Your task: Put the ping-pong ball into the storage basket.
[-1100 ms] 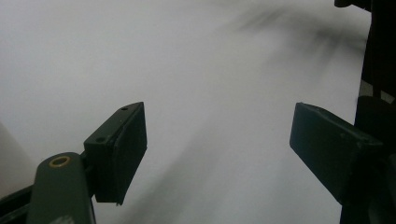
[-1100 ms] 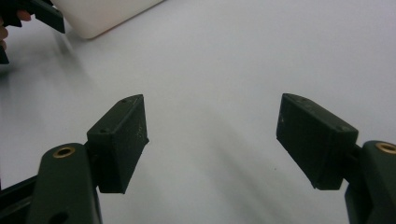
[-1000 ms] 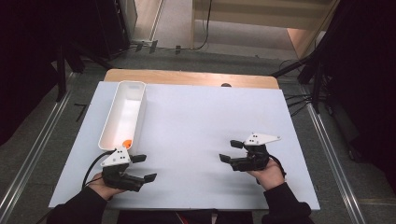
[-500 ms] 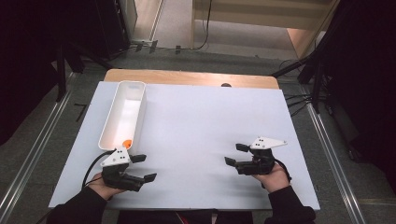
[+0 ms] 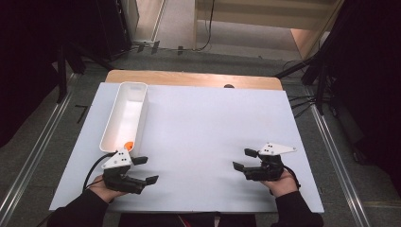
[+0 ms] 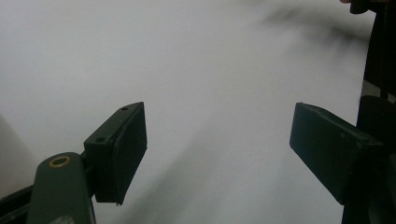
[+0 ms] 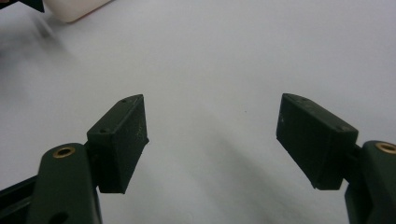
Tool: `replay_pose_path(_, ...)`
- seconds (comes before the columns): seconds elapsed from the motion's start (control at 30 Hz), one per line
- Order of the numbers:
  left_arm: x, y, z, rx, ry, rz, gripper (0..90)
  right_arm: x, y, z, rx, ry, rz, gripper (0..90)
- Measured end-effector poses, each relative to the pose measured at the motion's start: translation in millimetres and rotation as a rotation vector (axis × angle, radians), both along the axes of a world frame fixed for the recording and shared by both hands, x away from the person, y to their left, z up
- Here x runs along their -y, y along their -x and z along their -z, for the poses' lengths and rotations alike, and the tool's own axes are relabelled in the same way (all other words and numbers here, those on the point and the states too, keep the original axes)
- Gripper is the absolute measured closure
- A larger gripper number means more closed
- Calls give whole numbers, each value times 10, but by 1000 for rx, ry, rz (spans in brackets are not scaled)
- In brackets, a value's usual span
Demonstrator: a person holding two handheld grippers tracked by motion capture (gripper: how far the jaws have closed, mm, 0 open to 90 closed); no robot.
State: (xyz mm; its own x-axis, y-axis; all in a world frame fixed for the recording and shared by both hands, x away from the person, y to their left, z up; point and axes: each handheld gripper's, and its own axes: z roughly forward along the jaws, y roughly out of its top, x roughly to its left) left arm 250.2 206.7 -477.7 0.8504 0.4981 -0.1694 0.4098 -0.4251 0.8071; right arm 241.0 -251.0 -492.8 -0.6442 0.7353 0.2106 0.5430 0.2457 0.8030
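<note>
In the high view a long white tray [image 5: 114, 122] lies on the left of the white table [image 5: 203, 123], with a small orange object [image 5: 127, 145] at its near end. My left gripper [image 5: 145, 170] rests on the table just in front of the tray's near end, open and empty. My right gripper [image 5: 245, 159] lies near the front right of the table, pointing left, also open with nothing between its jaws. In the left gripper view the left gripper [image 6: 217, 149] spreads wide over bare white table. In the right gripper view the right gripper [image 7: 212, 140] does the same, with the tray's corner [image 7: 77, 9] at top left.
A wooden board edge [image 5: 189, 78] runs along the table's far side. Dark stands and cables [image 5: 312, 90] flank the table on the grey floor. A metal rail [image 5: 28, 161] runs along the left.
My right gripper has drifted toward the front right of the table, still open. The left gripper has stayed where it was.
</note>
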Motion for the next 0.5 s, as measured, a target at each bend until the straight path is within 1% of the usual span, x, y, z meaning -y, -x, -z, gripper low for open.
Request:
replay_pose_path(0.37,-2,0,3,0,4,-1,194,89,47,25,2,1,26,235)
replay_pose_path(0.5,-2,-1,5,0,2,0,194,130,61,32,12,12,29,235)
